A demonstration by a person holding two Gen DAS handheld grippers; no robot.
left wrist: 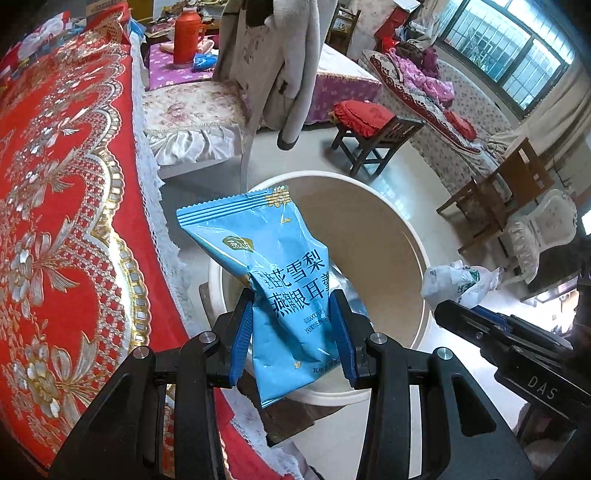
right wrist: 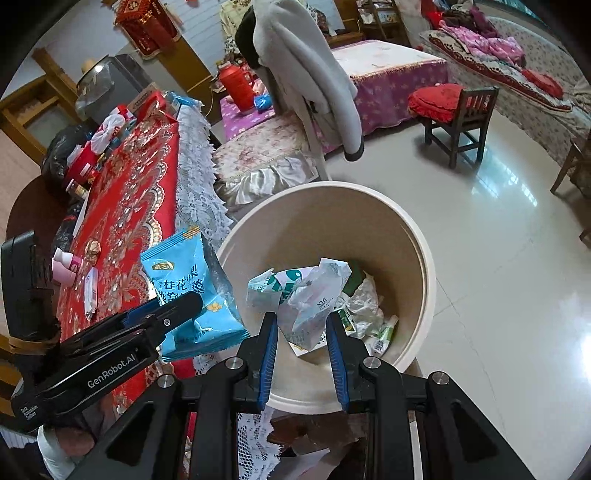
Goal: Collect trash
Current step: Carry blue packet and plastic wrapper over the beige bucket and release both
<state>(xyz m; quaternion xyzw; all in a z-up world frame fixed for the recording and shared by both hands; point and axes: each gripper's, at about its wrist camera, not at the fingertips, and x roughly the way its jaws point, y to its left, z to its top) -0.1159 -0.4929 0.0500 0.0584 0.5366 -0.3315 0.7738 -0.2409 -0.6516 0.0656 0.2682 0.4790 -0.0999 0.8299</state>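
Two hand-held grippers hang over a cream waste bin (right wrist: 413, 236) standing on the tiled floor beside a bench draped in a red and gold embroidered cloth (left wrist: 66, 206) edged with white lace. The left gripper (left wrist: 291, 332) has its blue-padded jaws clamped on a light-blue snack packet (left wrist: 273, 280), held upright above the bin's near rim; its Chinese lettering includes the characters 雪梨 and 银耳羹, with small Latin print below too fine to read surely. The right gripper (right wrist: 301, 354) has its jaws closed on a crumpled white wrapper (right wrist: 306, 295) with green markings, poised over the bin's mouth. Inside the bin lie more crumpled wrappers and a small green-and-white tube (right wrist: 384, 332). Seen from the right wrist, the left gripper's body bears the words "GenRobot.AI"; from the left wrist, the right one shows the letters "DAS". A small pink bottle (right wrist: 66, 267) lies on the bench cloth, and a red flask (left wrist: 188, 35) stands on a purple-covered table behind a chair hung with a grey coat (right wrist: 314, 74).
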